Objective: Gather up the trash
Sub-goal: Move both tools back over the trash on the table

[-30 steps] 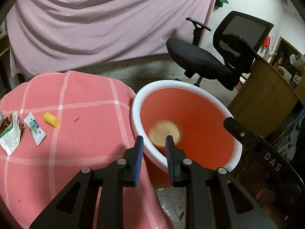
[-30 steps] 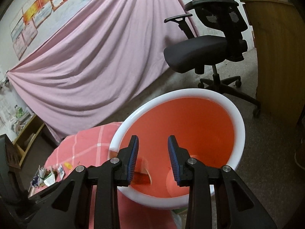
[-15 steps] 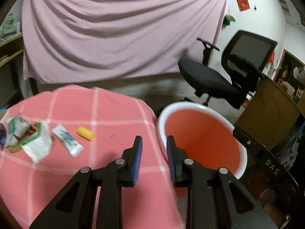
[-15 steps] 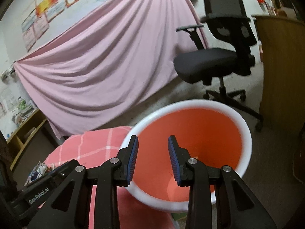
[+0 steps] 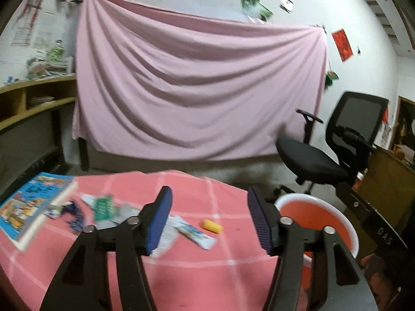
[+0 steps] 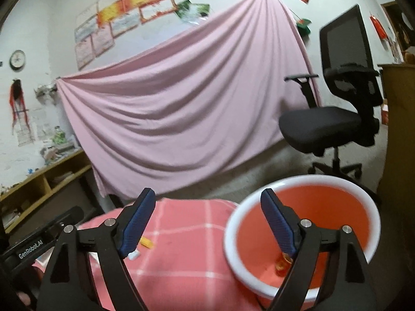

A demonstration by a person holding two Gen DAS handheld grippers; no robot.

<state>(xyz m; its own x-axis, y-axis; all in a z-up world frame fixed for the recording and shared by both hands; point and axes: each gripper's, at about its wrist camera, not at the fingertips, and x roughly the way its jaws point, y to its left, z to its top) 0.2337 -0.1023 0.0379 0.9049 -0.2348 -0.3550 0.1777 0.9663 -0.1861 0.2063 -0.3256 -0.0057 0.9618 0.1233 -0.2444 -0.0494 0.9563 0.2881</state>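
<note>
The orange bin with a white rim (image 5: 321, 215) stands at the right edge of the pink checked table (image 5: 207, 259); it also shows in the right wrist view (image 6: 306, 207), with a small piece of trash (image 6: 284, 260) at its bottom. On the table lie a yellow piece (image 5: 212, 226), a white and blue wrapper (image 5: 195, 234), a green packet (image 5: 103, 207) and other crumpled wrappers (image 5: 75, 215). My left gripper (image 5: 208, 219) is open and empty above the table. My right gripper (image 6: 207, 220) is open and empty between table and bin.
A blue picture book (image 5: 31, 207) lies at the table's left. A black office chair (image 5: 332, 153) stands behind the bin. A wooden desk (image 5: 386, 186) is at the right, wooden shelves (image 5: 31, 103) at the left, a pink sheet (image 5: 197, 90) behind.
Both grippers have opened wide. Both have pulled back and up from the bin; the left one has turned left toward the table, bringing the book and wrappers into view.
</note>
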